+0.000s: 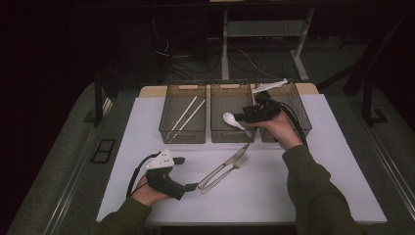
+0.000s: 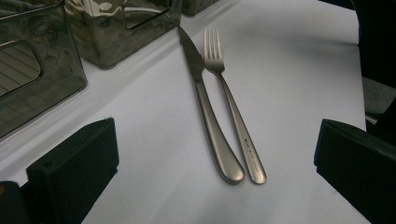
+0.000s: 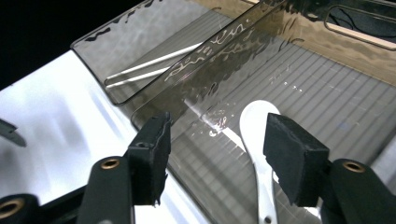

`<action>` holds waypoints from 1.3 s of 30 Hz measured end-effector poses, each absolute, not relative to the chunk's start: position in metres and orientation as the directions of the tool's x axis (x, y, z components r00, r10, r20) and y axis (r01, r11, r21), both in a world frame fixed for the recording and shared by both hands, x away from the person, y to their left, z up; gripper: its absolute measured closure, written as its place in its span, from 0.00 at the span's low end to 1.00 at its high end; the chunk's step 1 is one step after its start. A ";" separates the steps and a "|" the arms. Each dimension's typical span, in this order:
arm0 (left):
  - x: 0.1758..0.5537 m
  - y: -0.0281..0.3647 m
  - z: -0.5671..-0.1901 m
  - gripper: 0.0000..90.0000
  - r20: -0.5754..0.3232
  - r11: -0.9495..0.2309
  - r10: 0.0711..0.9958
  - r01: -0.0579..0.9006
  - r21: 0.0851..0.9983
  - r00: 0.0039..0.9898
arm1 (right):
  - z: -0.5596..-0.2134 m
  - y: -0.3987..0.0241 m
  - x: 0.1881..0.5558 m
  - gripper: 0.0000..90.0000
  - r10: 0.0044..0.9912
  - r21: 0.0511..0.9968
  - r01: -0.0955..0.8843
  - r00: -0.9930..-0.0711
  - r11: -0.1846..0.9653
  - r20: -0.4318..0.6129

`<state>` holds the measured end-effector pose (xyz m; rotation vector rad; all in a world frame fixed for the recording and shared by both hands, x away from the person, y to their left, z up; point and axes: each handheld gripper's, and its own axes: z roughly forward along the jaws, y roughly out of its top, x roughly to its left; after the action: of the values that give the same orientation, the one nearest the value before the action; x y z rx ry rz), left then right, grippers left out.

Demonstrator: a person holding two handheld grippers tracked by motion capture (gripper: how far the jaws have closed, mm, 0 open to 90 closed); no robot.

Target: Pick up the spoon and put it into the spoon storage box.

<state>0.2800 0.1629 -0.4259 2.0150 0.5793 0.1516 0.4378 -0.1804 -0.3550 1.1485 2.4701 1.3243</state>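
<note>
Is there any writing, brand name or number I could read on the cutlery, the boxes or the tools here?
Fork handle: a small dark stamped mark near its end, seen in the left gripper view; too small and blurred to read.
Knife: no marking shows.
White spoon: no writing shows.
Smoky clear bins: no label shows.
White sticks in the left bin: no writing shows.
So nothing can be quoted.

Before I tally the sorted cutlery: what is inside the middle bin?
One white spoon lies on the ribbed floor of the middle bin, bowl away from the right claw, which stands open above its handle. The handle's end is hidden behind that claw.
</note>
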 end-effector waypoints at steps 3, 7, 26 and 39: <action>0.280 0.163 -0.426 0.00 -0.133 -0.393 0.461 0.336 0.856 0.878 | -0.354 -0.190 0.429 0.44 0.665 0.765 0.557 -0.709 0.324 0.234; 0.280 0.163 -0.426 0.00 -0.131 -0.395 0.460 0.335 0.855 0.878 | -0.354 -0.202 0.415 0.42 0.660 0.779 0.542 -0.716 0.317 0.229; 0.280 0.163 -0.426 0.00 -0.131 -0.396 0.466 0.339 0.853 0.875 | -0.374 -0.250 0.350 0.38 0.672 0.809 0.503 -0.715 0.304 0.193; 0.278 0.163 -0.424 0.00 -0.118 -0.403 0.466 0.329 0.854 0.877 | -0.398 -0.283 0.309 0.32 0.714 0.819 0.506 -0.677 0.271 0.182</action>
<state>0.2778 0.1634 -0.4243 2.0259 0.5777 0.1692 0.3094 -0.2833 -0.3980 1.1338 2.3170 1.3622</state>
